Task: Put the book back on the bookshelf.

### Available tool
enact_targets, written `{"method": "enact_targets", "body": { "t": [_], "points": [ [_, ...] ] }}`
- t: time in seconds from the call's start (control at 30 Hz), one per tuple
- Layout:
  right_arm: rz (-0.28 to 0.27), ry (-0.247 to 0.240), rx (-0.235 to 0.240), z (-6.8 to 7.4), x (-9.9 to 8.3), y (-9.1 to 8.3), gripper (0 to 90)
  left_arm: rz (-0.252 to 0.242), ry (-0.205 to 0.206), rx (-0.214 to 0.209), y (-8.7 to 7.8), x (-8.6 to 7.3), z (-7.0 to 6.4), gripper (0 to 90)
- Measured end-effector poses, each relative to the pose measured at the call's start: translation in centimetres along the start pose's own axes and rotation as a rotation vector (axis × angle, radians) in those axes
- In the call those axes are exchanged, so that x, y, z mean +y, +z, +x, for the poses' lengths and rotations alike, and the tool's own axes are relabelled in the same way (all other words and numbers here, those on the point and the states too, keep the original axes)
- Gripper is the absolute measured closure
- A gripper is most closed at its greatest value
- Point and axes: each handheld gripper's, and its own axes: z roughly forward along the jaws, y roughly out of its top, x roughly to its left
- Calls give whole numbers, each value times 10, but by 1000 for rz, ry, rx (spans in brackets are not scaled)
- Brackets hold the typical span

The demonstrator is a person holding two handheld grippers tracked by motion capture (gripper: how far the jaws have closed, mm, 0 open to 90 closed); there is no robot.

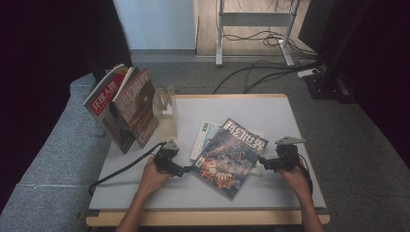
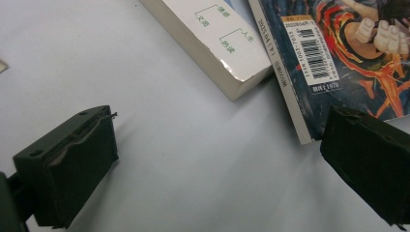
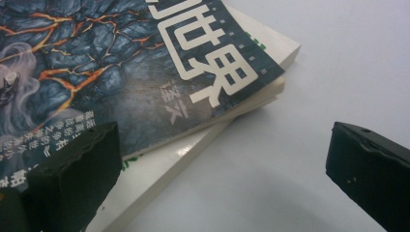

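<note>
Flanking the dark magazine [image 1: 231, 157] from both sides, the left gripper [image 1: 186, 169] and the right gripper [image 1: 263, 162] sit low on the table [image 1: 270, 108] in the high view, each at one edge of the cover; the magazine lies tilted on top of a white book [image 1: 202, 137], near the front middle of the table. Two more magazines [image 1: 126, 108] stand upright in a rack [image 1: 164, 104] at the table's far left corner. In the left gripper view, the jaws stand wide apart and hold nothing; one jaw lies on bare table, the other overlaps the magazine's [image 2: 338, 53] barcode corner, beside the book's [image 2: 212, 43] worn corner. In the right gripper view, the jaws are likewise spread and empty, one over the magazine's [image 3: 121, 67] title edge, the other over bare table; the book [image 3: 159, 179] shows beneath. The step in hand appears to be the approach before a grasp. The next move likely calls for working a jaw under the thin cover edge and closing on the magazine alone, leaving the book behind.
</note>
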Motion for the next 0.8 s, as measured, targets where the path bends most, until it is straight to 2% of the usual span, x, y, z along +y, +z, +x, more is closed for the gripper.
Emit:
{"method": "enact_targets", "body": {
  "t": [0.1,0.17,0.2,0.37,0.8],
  "points": [
    [1,5,12,3,1,3,0,7,17,21,1,0,-2,0],
    [5,4,20,4,1,6,0,24,45,60,3,0,-7,0],
    [6,7,27,6,0,8,0,25,47,63,3,0,-7,0],
    [11,20,50,8,0,16,0,23,45,64,3,0,-7,0],
    [0,142,182,-2,2,38,0,19,43,63,3,-1,-7,0]
  ]
}}
